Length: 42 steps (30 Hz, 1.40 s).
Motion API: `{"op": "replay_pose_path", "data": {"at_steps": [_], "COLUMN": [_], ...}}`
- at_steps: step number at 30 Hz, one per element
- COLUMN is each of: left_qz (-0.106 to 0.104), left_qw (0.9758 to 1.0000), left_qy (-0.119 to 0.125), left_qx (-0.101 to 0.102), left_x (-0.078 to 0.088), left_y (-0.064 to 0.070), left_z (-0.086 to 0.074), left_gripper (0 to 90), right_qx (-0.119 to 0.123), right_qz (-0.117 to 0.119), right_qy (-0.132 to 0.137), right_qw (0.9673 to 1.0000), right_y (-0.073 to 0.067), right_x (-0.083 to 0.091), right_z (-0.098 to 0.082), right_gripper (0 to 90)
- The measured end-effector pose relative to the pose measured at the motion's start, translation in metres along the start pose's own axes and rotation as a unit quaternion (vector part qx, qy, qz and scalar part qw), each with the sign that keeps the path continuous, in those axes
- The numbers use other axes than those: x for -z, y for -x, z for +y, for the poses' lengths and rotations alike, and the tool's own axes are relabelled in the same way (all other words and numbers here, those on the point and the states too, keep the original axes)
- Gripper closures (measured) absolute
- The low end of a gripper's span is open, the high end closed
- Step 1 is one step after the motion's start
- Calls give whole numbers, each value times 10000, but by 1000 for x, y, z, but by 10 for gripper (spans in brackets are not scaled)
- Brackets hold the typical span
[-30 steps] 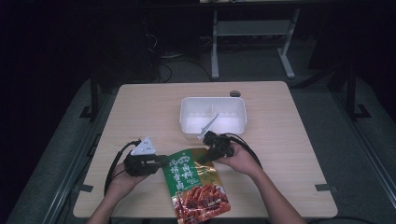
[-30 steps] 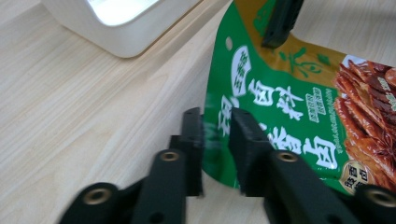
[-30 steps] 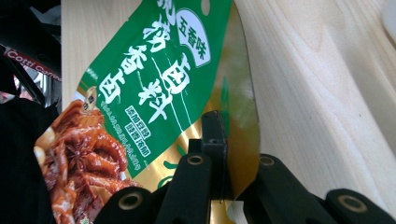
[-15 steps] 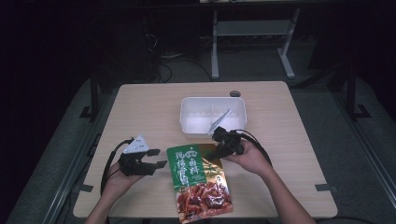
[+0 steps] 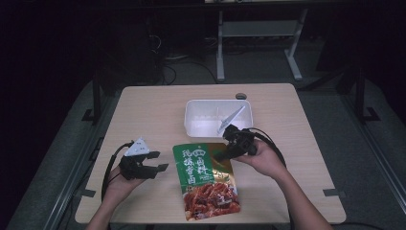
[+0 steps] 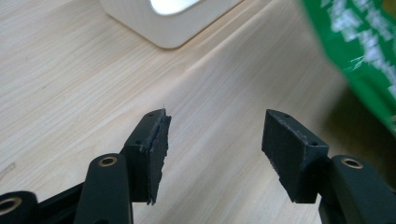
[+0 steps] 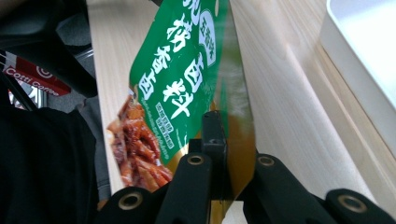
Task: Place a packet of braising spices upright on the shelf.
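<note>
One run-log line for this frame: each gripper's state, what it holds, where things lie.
left gripper: open, empty | right gripper: shut on green snack pouch edge | white tray: behind pouch | surface: wooden table

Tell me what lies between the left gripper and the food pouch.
Bare tabletop, in the high view, separates the left gripper from the food pouch.

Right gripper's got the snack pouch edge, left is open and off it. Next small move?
Probably lift the green pouch toward the white tray. The right gripper is shut on the pouch's edge, the left gripper is open over bare table, and the tray sits just beyond the pouch.
</note>
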State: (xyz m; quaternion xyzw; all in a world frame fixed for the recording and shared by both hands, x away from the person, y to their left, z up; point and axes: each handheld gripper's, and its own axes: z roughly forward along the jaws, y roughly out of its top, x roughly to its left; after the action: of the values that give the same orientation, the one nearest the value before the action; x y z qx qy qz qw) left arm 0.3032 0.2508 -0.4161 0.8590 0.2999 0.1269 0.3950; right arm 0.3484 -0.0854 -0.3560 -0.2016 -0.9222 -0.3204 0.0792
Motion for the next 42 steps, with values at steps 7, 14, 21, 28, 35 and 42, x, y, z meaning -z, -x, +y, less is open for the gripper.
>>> {"op": "replay_pose_path", "data": {"at_steps": [7,14,21,28,35,42], "left_qz": [85,152,158,163,165,171], "left_qw": [9999,9998,9997,9997,9997,9996], "left_qy": [-57,-119,-143,-161,-165,-162], "left_qx": [23,29,75,83,107,123], "left_x": [0,0,-1,-1,-2,-2], "left_y": [-3,-5,-7,-8,-9,-9], "left_z": [-2,-3,-4,-5,-5,-6], "left_gripper": [411,414,415,413,411,409], "right_qx": [89,219,270,274,169,-44], "right_qz": [-39,-95,-110,-113,-249,-445], "right_qy": [64,114,145,258,286,452], "right_qw": [9999,9996,9995,9992,9991,9980], "right_y": [-12,-26,-37,-43,-44,-40], "right_x": [16,34,46,55,62,76], "right_z": [9,19,26,31,35,40], "right_gripper": [898,899,899,899,899,899]}}
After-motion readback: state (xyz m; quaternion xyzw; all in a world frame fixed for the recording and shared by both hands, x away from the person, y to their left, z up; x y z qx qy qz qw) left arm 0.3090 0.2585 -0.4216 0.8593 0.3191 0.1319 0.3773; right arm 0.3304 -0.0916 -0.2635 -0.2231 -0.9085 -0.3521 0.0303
